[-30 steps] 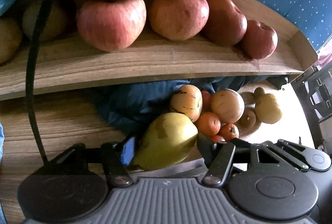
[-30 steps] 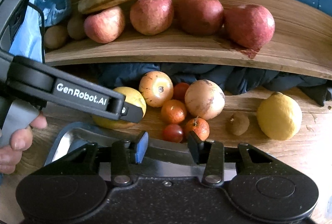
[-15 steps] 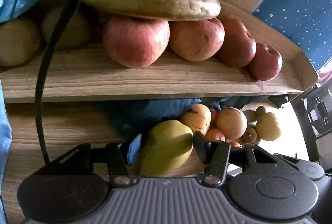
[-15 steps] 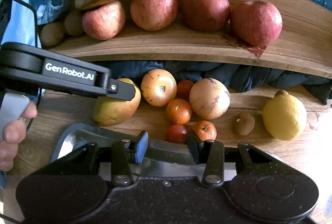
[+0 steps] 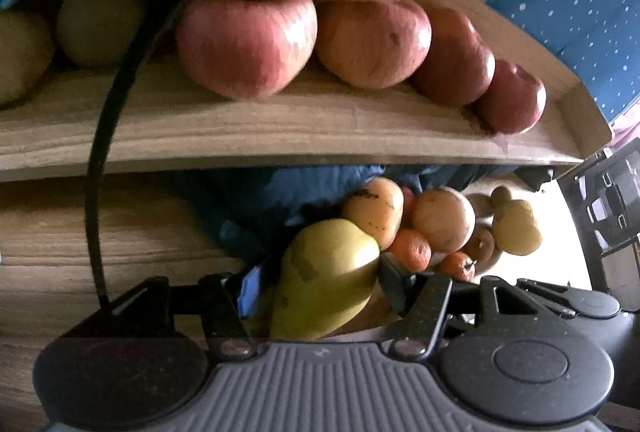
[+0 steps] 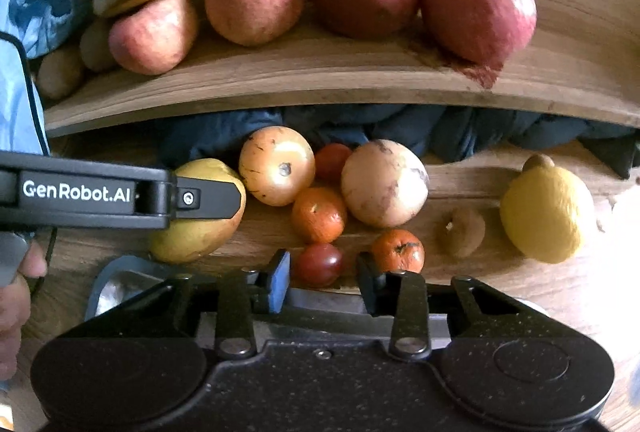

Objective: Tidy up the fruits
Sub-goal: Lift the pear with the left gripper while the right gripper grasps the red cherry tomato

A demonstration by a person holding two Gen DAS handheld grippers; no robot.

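Pinching the yellow-green pear (image 5: 326,278) just above the tabletop (image 6: 480,288), the left gripper (image 5: 316,284) risks letting it slip and roll into the loose fruit nearby, while the right gripper (image 6: 322,282) hangs empty, jaws apart.

The left gripper (image 5: 320,286) has a grey ribbed housing, black round covers, silver screws, one blue finger pad and a black cable (image 5: 100,167). The right gripper (image 6: 323,278) is speckled black; white "GenRobot.AI" lettering (image 6: 76,190) marks the left unit's side. Bare fingers (image 6: 16,296) show.
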